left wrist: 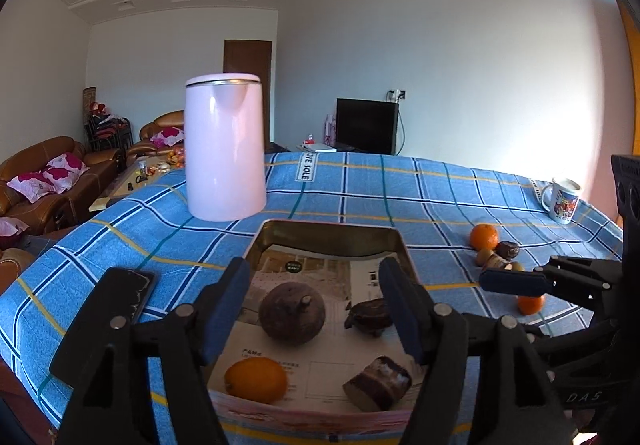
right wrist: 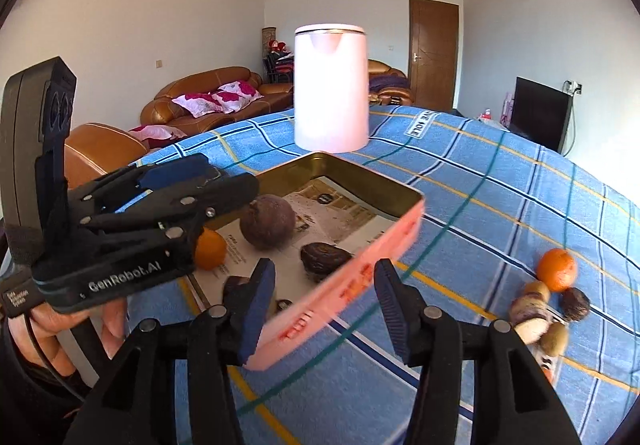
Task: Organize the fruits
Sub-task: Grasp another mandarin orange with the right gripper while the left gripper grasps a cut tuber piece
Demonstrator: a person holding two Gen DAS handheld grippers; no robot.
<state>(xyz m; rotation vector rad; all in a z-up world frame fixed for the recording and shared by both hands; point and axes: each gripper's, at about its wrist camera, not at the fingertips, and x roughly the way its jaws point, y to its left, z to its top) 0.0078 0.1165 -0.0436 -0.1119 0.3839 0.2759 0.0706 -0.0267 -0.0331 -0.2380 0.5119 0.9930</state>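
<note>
Your tin tray sits on the blue plaid tablecloth, long axis running away from you toward the pink kettle. Count inside: one tangerine, one large round purple fruit, two dark brown pieces. Outside, to the right: two tangerines plus a cluster of small brown pieces, count unclear. Your left gripper hangs over the tray, jaws apart, nothing clamped. Your right gripper has jaws apart, straddling the tray's pink wall.

A home living room: brown leather sofas at ten o'clock, television at one o'clock, wooden door.
</note>
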